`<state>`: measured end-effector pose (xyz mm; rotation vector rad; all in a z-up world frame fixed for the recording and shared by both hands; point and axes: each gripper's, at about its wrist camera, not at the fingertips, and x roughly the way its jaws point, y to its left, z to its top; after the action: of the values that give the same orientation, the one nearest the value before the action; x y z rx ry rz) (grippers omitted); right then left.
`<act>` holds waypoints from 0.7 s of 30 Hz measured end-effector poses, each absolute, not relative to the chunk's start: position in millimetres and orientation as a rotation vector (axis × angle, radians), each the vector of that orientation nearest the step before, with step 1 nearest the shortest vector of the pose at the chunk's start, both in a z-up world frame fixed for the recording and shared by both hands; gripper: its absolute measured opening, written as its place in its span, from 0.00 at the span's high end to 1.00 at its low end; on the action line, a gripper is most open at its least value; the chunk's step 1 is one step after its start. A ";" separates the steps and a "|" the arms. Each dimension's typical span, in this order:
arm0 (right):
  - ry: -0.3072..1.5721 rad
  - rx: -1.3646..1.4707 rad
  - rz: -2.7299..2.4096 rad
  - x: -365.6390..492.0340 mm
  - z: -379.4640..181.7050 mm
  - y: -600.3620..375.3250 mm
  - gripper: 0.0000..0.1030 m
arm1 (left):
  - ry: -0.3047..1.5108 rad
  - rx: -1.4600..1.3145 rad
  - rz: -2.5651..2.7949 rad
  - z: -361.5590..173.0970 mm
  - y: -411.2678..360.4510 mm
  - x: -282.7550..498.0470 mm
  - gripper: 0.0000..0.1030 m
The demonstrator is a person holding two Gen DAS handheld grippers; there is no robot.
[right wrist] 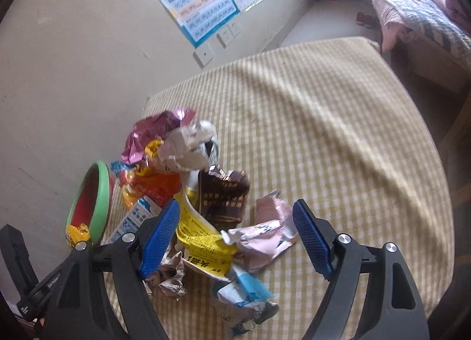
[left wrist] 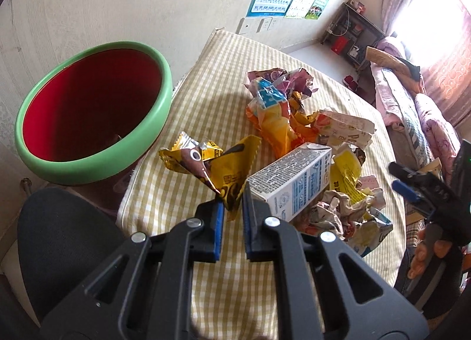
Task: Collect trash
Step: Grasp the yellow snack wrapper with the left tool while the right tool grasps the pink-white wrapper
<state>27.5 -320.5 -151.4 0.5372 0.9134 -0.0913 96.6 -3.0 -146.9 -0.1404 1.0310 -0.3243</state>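
While pinched in the left claw point(left wrist: 233, 203), yellow wrapper point(left wrist: 219, 170) hangs beside bin point(left wrist: 94, 110).

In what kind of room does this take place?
Probably a bedroom in a home. A bed with pink bedding stands by a curtained window, children's learning posters hang on the wall, and the trash lies on a table under a checked cloth.

The cloth point(right wrist: 323, 122) over the table is soft woven gingham, matt and a bit rumpled. Next to it the bin point(left wrist: 91, 110) looks like smooth plastic, rim point(left wrist: 166, 95) semi-gloss. On the cloth: glossy crinkly foil-type wrappers point(left wrist: 212, 169), a shiny pink one point(right wrist: 153, 136) at the wall end, a matt printed paper carton point(left wrist: 294, 183). Gripper point(left wrist: 233, 207) arms are matt black plastic with bright metal screws; pads point(right wrist: 312, 237) are ribbed blue rubber.
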 end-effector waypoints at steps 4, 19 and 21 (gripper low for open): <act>0.932 0.548 -0.145 18.1 -157.5 -336.4 0.26 | 1.033 -0.135 -0.329 -147.3 -4.6 96.6 0.90; 1.026 0.727 -0.074 23.4 -204.6 -343.0 0.35 | 1.039 -0.118 -0.330 -148.5 -9.5 97.7 0.90; 1.038 0.697 -0.064 28.0 -206.2 -339.1 0.49 | 1.041 -0.114 -0.331 -149.0 -10.5 98.1 0.90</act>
<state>28.0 -339.1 -206.2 0.6971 1.0381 -0.0642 98.1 -10.5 -149.0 -0.1142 1.0410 -0.3315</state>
